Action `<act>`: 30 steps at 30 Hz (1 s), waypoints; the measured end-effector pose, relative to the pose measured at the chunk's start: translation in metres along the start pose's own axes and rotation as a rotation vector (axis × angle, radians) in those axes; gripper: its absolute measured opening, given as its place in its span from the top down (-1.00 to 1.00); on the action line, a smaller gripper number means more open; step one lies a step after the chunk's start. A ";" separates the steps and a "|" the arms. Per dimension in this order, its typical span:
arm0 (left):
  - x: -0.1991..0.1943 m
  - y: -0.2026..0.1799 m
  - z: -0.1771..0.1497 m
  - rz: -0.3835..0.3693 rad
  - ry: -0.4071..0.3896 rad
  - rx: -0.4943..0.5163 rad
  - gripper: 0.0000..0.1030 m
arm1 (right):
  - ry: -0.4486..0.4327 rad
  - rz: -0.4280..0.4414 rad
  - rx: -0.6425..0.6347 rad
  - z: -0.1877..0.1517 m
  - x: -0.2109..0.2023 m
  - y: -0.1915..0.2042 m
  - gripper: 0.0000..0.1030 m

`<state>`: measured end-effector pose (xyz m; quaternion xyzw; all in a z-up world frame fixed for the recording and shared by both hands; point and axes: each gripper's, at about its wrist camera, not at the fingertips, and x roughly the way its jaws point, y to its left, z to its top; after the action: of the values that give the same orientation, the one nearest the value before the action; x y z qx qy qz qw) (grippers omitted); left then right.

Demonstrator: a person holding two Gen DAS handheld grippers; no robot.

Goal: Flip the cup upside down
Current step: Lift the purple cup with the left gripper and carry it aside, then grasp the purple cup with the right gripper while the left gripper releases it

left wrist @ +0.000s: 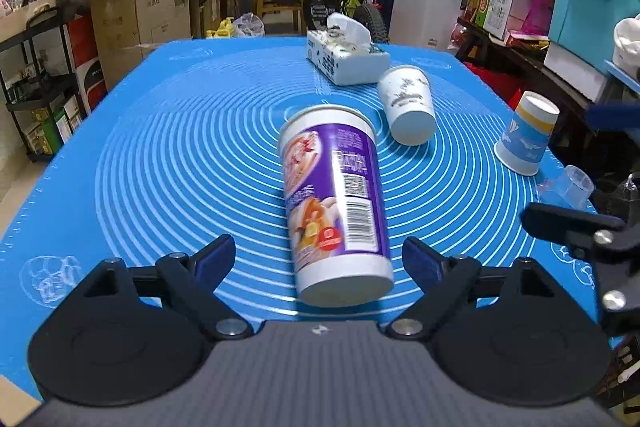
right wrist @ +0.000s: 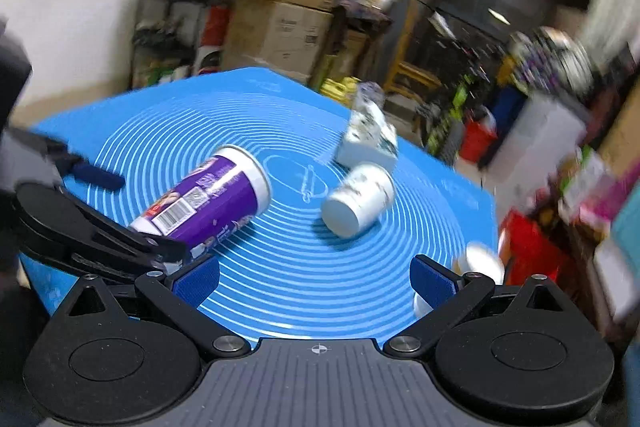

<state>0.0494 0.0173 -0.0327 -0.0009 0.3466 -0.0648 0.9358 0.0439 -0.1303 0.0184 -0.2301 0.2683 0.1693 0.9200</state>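
Observation:
A tall purple and white cup (left wrist: 336, 203) lies on its side on the blue mat (left wrist: 160, 147), its base toward my left gripper (left wrist: 320, 259). That gripper is open, its fingers on either side of the cup's base, apart from it. The cup also shows in the right wrist view (right wrist: 208, 203), with the left gripper (right wrist: 120, 211) around its base. My right gripper (right wrist: 316, 279) is open and empty above the mat's near edge; the view is blurred.
A white paper cup (left wrist: 408, 103) lies on its side behind the purple one. A blue and white paper cup (left wrist: 526, 139) stands upside down at the right edge. A tissue box (left wrist: 346, 55) sits at the back. A clear plastic cup (left wrist: 568, 187) lies at the right.

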 end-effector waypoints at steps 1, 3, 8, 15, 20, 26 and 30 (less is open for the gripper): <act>-0.005 0.005 -0.001 0.003 -0.009 -0.005 -0.79 | 0.005 0.000 -0.070 0.006 0.000 0.006 -0.96; -0.015 0.014 -0.003 0.018 -0.028 -0.023 -0.82 | -0.006 -0.019 -0.209 0.017 -0.001 0.016 -0.96; -0.023 0.041 -0.004 0.132 -0.078 -0.051 -0.83 | -0.005 -0.052 -0.610 0.036 0.004 0.062 -0.96; -0.015 0.086 -0.001 0.268 -0.095 -0.162 -0.83 | 0.070 -0.169 -1.278 0.015 0.029 0.141 -0.96; -0.015 0.105 -0.006 0.294 -0.091 -0.224 -0.83 | 0.120 -0.194 -1.694 -0.007 0.046 0.166 -0.96; -0.010 0.109 -0.016 0.271 -0.083 -0.273 -0.83 | 0.185 -0.139 -2.038 -0.036 0.063 0.169 -0.95; -0.009 0.111 -0.018 0.265 -0.081 -0.277 -0.83 | 0.207 -0.112 -2.171 -0.056 0.080 0.174 -0.90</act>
<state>0.0448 0.1291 -0.0457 -0.0868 0.3115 0.1074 0.9402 0.0088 0.0013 -0.1266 -0.9442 0.0413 0.2537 0.2061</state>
